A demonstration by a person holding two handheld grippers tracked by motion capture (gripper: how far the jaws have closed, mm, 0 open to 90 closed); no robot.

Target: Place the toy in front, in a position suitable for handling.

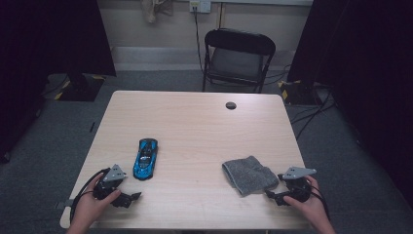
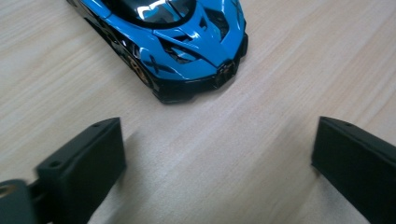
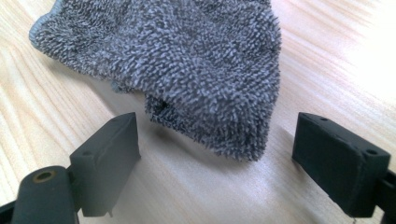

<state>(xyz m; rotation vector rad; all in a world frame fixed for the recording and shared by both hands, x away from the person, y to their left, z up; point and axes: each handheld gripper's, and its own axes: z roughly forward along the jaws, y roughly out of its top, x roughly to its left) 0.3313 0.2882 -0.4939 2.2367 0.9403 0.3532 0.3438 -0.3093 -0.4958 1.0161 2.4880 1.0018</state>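
A blue toy sports car (image 1: 145,158) lies on the pale wooden table (image 1: 195,122), left of centre, its length running front to back. My left gripper (image 1: 132,199) rests low near the table's front left corner, just short of the car. In the left gripper view the car's nose (image 2: 173,42) sits beyond the open jaws of that gripper (image 2: 217,140), which hold nothing. A folded grey terry cloth (image 1: 249,175) lies at the front right. My right gripper (image 1: 272,197) is at its near corner; its jaws (image 3: 217,135) stand open on either side of the cloth's edge (image 3: 177,60) without pressing it.
A round cable hole (image 1: 231,105) is in the table's far side. A black folding chair (image 1: 238,56) stands behind the table. Bare tabletop stretches between the car and the cloth. The table's front edge runs just beneath both hands.
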